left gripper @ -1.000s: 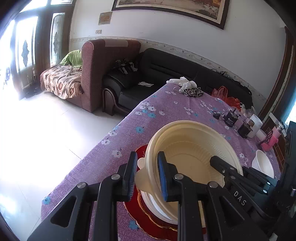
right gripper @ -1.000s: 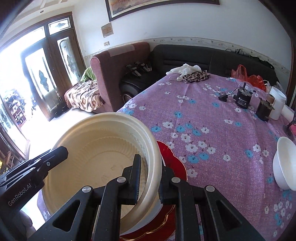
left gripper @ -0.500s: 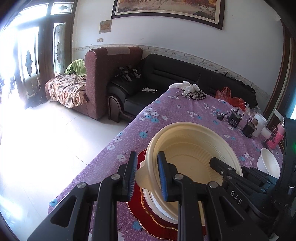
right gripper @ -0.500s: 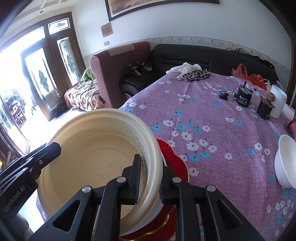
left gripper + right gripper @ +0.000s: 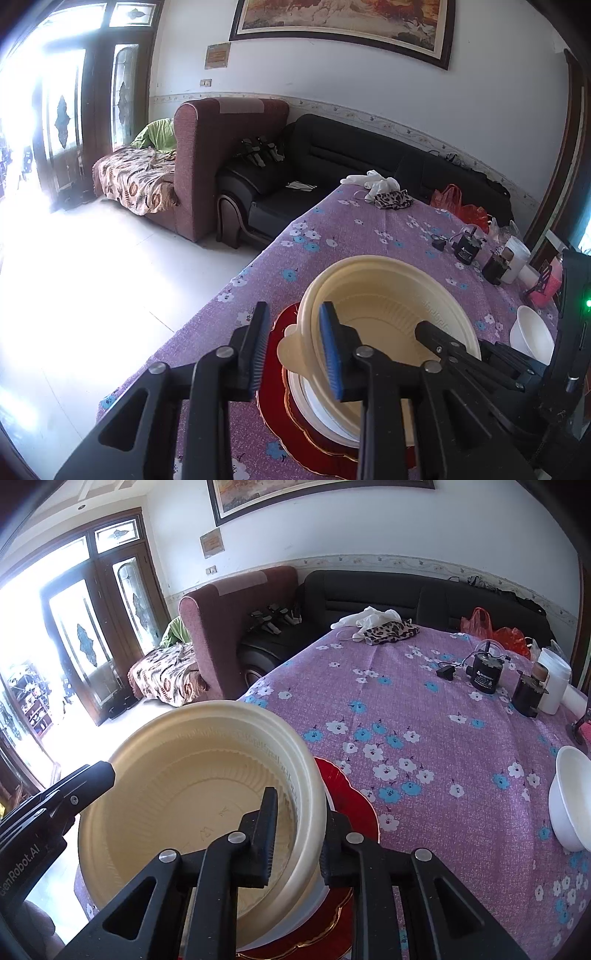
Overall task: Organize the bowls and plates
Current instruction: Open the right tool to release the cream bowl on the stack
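Observation:
A cream plastic bowl (image 5: pixel 388 306) (image 5: pixel 177 775) rests tilted on a white dish (image 5: pixel 317 402) that lies on a red gold-edged plate (image 5: pixel 273 391) (image 5: pixel 354 797), at the near edge of the purple flowered table (image 5: pixel 424 709). My left gripper (image 5: pixel 293 347) straddles the bowl's left rim and tab. Its jaws are opening, and the outer pad stands clear of the rim. My right gripper (image 5: pixel 299 830) straddles the opposite rim, one finger inside and one outside. Its jaws are opening too, with a small gap at the inner pad.
A small white bowl (image 5: pixel 532 332) (image 5: pixel 572 797) sits on the table to the right. Dark jars (image 5: pixel 485 672), a white tub (image 5: pixel 554 679) and cloths (image 5: pixel 384 627) stand farther back. The table's left edge drops to a tiled floor; sofas line the wall.
The left jaws have spread apart, and the outer pad has come off the bowl's rim. The right jaws have widened slightly. The bowl has stayed on the stack.

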Demonstrator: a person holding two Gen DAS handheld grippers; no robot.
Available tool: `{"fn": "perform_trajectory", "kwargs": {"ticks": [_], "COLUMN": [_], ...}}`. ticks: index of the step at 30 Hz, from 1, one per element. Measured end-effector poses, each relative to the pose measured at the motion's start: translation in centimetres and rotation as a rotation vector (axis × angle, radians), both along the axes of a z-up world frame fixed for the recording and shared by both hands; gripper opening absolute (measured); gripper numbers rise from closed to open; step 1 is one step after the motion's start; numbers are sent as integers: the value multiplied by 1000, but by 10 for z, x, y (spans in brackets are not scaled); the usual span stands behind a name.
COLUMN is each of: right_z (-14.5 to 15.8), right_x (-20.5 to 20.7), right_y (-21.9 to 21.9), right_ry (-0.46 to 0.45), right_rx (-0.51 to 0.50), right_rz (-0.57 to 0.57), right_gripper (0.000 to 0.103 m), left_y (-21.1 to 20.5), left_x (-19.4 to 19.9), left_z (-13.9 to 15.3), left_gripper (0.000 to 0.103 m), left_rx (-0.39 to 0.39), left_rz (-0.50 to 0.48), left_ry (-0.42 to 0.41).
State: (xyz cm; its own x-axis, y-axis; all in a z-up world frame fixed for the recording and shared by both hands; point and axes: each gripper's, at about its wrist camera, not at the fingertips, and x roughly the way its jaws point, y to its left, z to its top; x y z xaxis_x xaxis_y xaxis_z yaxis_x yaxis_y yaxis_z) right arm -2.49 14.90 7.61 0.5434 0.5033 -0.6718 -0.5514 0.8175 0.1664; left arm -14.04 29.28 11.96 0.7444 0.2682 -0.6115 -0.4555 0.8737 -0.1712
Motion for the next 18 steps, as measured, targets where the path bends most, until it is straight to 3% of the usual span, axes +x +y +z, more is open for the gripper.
{"fn": "perform_trajectory", "kwargs": {"ticks": [2,6,18], "right_z": [0,1,31], "right_x": [0,0,-17], "right_y": [0,0,-18], "right_ry": [3,11,-71], "right_rx": [8,33,90], "right_rz": [-7,-4,-10], "right_gripper": [33,48,56], "left_y": [0,2,-5], "left_x": [-3,-11,-32], "left_z": [4,12,28], "left_gripper": [49,65,69], "left_rx": [4,-1,11], "left_rz": [11,22,48], "left_ry": [-16,-49,-86]}}
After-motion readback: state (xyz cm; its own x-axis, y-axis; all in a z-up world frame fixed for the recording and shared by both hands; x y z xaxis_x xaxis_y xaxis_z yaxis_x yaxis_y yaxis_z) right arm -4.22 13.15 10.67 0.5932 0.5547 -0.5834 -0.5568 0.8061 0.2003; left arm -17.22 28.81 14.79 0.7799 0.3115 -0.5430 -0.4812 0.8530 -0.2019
